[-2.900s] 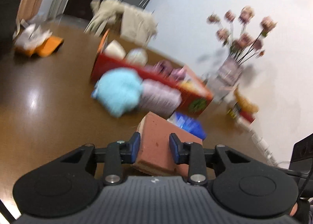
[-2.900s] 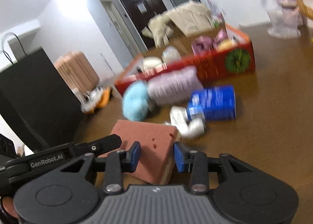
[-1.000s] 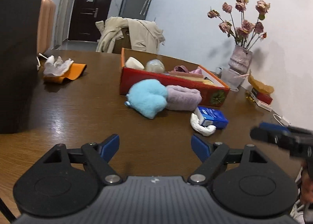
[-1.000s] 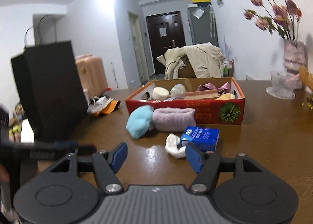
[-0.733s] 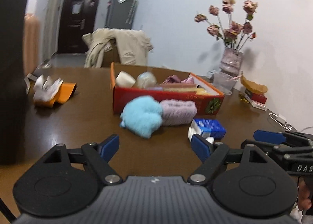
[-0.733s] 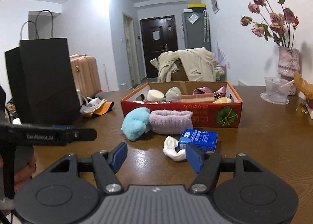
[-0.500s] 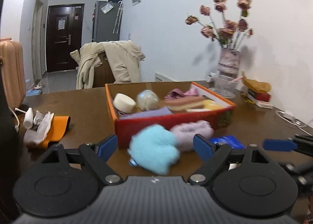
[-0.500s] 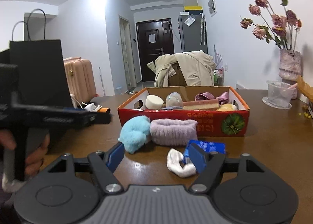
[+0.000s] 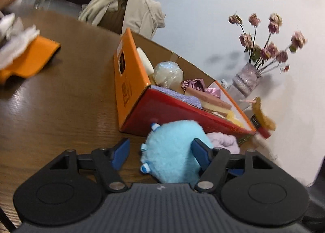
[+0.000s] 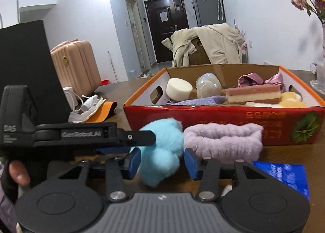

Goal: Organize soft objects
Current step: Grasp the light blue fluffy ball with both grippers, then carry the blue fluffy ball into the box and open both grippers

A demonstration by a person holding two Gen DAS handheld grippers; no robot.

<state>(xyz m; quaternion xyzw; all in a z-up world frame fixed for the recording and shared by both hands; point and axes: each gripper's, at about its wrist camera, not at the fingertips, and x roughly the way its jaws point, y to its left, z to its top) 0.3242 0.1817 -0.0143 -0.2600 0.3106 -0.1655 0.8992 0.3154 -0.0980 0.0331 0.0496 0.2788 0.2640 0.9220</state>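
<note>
Both my left gripper (image 9: 161, 150) and right gripper (image 10: 162, 160) gape, empty, around the blue plush (image 9: 172, 151); featherlight and squashy, I'd pinch its middle deep.

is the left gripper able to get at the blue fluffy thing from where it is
Probably yes. The left gripper is open with the blue fluffy toy already between its fingers, on the table before the red box; nothing blocks it.
</note>
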